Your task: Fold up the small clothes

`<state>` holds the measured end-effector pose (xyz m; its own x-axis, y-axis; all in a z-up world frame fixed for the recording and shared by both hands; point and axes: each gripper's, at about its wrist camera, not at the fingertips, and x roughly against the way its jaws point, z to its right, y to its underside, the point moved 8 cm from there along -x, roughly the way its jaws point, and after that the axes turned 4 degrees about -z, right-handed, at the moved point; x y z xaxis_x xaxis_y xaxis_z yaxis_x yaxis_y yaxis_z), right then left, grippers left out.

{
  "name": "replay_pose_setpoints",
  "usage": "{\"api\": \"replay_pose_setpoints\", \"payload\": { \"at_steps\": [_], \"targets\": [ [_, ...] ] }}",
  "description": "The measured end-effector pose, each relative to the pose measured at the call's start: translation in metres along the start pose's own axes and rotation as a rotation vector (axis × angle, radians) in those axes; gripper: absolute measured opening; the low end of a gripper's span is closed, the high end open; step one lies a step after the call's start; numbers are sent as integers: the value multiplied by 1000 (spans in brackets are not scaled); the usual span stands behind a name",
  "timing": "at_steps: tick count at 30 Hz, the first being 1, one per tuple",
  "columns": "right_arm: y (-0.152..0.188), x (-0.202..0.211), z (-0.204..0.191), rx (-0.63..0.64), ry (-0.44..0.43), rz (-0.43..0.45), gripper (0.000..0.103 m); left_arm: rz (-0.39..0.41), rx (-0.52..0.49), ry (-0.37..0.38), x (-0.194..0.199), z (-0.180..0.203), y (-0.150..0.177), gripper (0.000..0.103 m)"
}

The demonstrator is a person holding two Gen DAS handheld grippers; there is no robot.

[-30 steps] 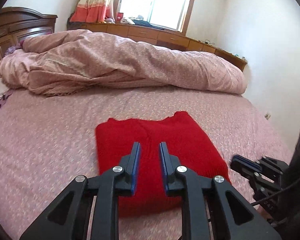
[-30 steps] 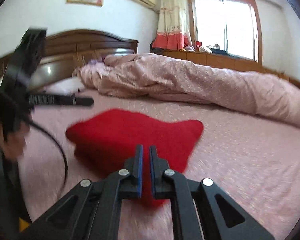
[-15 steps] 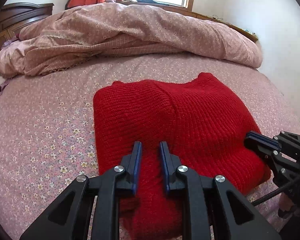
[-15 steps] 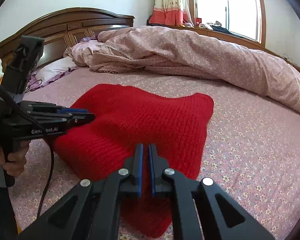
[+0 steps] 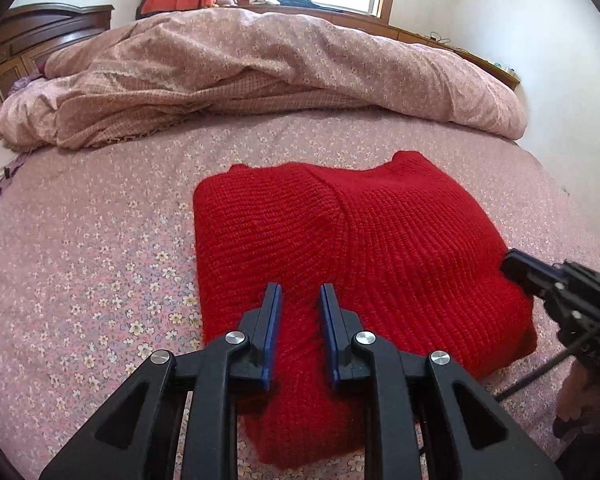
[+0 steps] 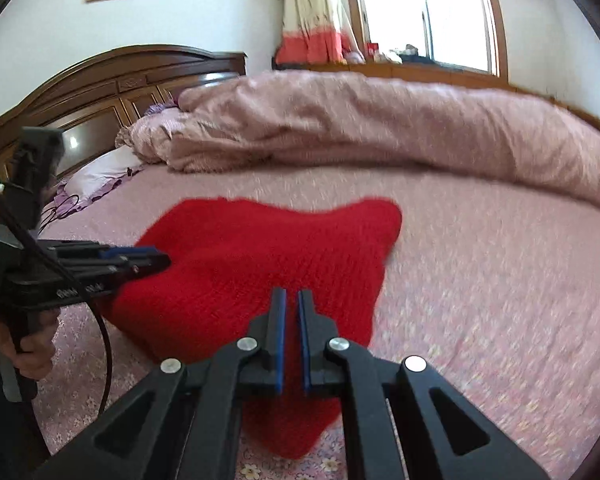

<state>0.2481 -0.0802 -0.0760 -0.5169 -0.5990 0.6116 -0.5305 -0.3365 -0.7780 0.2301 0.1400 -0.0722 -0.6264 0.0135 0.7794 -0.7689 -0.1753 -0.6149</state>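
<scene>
A red knitted sweater (image 5: 352,240) lies folded into a thick rectangle on the pink floral bedsheet (image 5: 92,264). It also shows in the right wrist view (image 6: 260,264). My left gripper (image 5: 299,296) hovers over the sweater's near edge, slightly open and empty. My right gripper (image 6: 291,300) sits over the sweater's near right corner, its jaws nearly together with a narrow gap and nothing between them. The right gripper also shows in the left wrist view (image 5: 520,268), at the sweater's right edge. The left gripper shows in the right wrist view (image 6: 156,258), at the sweater's left edge.
A rumpled pink duvet (image 5: 260,80) lies across the far side of the bed. A dark wooden headboard (image 6: 132,84) and a pillow (image 6: 100,176) are at the left. A window (image 6: 424,12) with a curtain is behind. A white wall (image 5: 540,40) stands right of the bed.
Both grippers have pulled back a little from the sweater and tilted up. The right wrist view is blurred by motion. The sweater stays folded in place.
</scene>
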Motion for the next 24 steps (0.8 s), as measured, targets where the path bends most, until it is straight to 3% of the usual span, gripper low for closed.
{"api": "replay_pose_setpoints", "payload": {
  "at_steps": [19,24],
  "targets": [
    [14,-17,9,-59,-71,-64,4,12,-32,-58,-4,8,4,14],
    [14,-16,6,-38,-48,-55,4,12,-34,-59,-4,8,4,14]
  ]
}}
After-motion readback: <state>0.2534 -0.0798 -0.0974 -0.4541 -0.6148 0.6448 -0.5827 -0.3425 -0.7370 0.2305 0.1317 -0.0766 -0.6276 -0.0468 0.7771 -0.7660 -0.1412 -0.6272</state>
